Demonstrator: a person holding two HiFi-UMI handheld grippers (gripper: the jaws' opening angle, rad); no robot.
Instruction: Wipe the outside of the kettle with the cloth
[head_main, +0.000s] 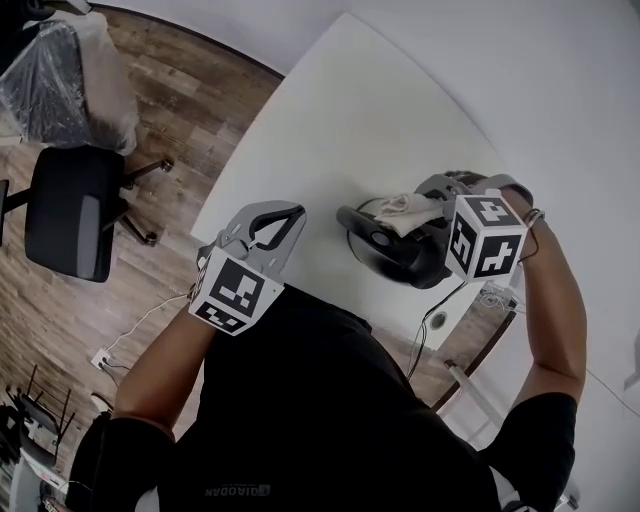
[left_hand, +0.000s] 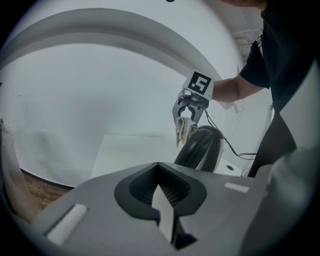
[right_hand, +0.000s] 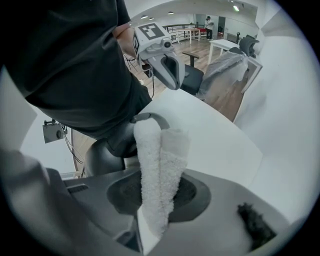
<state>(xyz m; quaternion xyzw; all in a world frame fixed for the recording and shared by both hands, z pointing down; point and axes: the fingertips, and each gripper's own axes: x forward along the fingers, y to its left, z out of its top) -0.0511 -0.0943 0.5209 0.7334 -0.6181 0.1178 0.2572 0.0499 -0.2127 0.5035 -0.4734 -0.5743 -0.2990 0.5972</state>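
Ahead, kettle (right_hand: 102, 157) partly behind cloth (right_hand: 155, 170)

Pretty bright, with soft and even light all over. The white counter (head_main: 340, 130) is nearly blown out in the head view, and shadows are barely there. Ceiling lights (right_hand: 170, 12) show far off in the right gripper view. Both gripper views have heavy fisheye bend and black corners. The cloth (right_hand: 155, 180) up close is crisp.
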